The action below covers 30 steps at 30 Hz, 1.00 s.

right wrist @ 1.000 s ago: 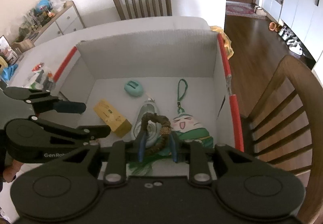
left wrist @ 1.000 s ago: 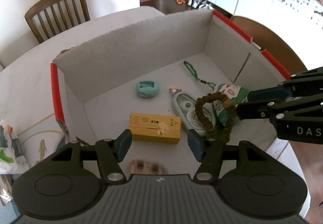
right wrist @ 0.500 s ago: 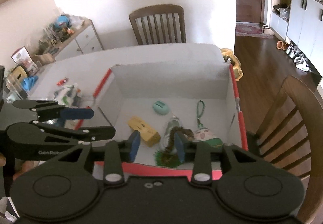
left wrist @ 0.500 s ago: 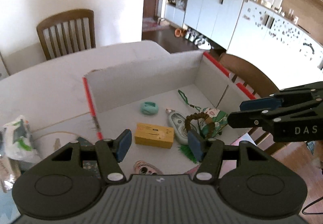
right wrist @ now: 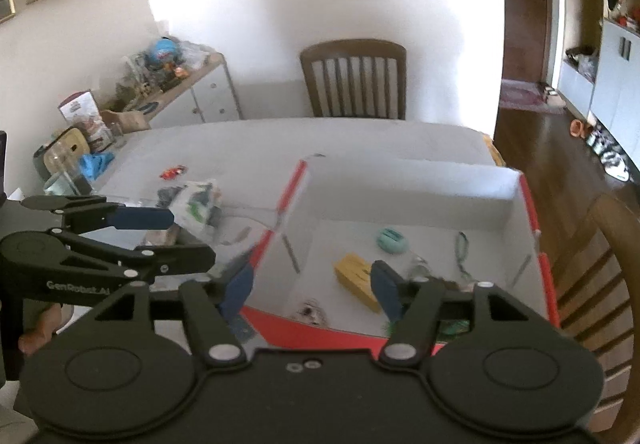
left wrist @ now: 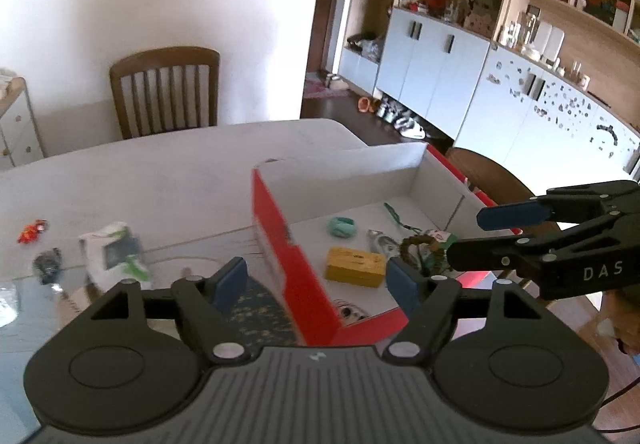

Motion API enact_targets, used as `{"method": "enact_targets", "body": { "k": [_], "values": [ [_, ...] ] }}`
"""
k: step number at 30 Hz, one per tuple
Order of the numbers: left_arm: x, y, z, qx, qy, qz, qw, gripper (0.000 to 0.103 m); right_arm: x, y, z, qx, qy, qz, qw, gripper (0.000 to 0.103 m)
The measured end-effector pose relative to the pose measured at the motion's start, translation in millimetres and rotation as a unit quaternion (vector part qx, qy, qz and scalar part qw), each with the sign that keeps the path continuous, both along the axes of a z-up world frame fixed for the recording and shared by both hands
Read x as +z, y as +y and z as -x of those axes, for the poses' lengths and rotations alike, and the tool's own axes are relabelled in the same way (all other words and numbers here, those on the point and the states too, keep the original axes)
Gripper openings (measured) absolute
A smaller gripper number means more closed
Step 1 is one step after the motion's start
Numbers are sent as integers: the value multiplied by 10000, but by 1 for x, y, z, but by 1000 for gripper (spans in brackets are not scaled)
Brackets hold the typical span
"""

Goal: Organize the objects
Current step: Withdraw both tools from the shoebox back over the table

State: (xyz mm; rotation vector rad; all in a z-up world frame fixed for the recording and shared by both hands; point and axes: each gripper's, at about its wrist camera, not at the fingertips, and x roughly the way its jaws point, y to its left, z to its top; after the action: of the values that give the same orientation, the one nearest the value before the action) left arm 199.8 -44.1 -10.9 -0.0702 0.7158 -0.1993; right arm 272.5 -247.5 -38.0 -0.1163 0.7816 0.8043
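A red-rimmed cardboard box (left wrist: 280, 240) (right wrist: 532, 212) on the table holds a yellow box (left wrist: 354, 267) (right wrist: 354, 276), a teal round item (left wrist: 341, 226) (right wrist: 392, 240), a brown bead bracelet (left wrist: 416, 244), a white dispenser (left wrist: 380, 242) and a plush keychain. My left gripper (left wrist: 316, 284) is open and empty, above the box's near left corner. My right gripper (right wrist: 310, 286) is open and empty, above the box's near edge; it also shows in the left wrist view (left wrist: 492, 240).
On the table left of the box lie a white and green packet (left wrist: 114, 252) (right wrist: 196, 206), a small red item (left wrist: 32, 231) (right wrist: 173, 172) and a dark small item (left wrist: 48, 264). Wooden chairs stand at the far side (left wrist: 166, 90) and the right (right wrist: 600, 268).
My right gripper has let go of the bead bracelet, which now lies in the box. Both grippers have pulled up and back from the box; the left swung left.
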Motion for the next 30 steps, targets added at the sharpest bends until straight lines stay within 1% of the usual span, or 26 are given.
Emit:
{"method": "enact_targets", "body": {
  "k": [3,4,6,9,11,13,15,16,17,18,20,23,28,30],
  "values": [
    [3,20,12,93,-37,-9,9999,78,4,16,11,65,-54,-6,10000,71],
    [4,27,16,118,-41,18,9999,82,4,21,14,84,-57,-14,9999,72],
    [5,41,22,201,-59,59,9998,85,5,33,22,122,-73,-21,9999,75],
    [6,62,31,302,-57,63,9995,86,4,50,33,190,-160,30,9997,77],
    [4,76,35,377,-38,44,9993,88,3,62,39,235,-224,84,9994,80],
    [3,89,39,455,-31,-16,9990,95,2,73,45,272,-250,96,9993,84],
    [1,102,44,516,-44,-76,9986,100,1,84,50,260,-274,126,9992,86],
    [0,109,46,541,-50,-95,9985,100,1,89,52,253,-273,131,9992,89],
    [-1,116,48,565,-50,-112,9983,100,1,94,53,255,-271,130,9992,94],
    [-2,122,50,596,-54,-129,9981,100,1,98,54,249,-268,134,9992,97],
    [-3,135,55,648,-88,-143,9978,103,1,107,56,190,-290,106,9993,102],
    [-4,155,58,747,-146,-161,9970,103,1,122,55,118,-363,58,9993,102],
    [-11,190,59,964,-131,-217,9950,103,-5,156,51,107,-490,358,9981,102],
    [-15,203,56,998,-101,-214,9947,103,-8,167,48,127,-487,387,9980,102]
  ]
}}
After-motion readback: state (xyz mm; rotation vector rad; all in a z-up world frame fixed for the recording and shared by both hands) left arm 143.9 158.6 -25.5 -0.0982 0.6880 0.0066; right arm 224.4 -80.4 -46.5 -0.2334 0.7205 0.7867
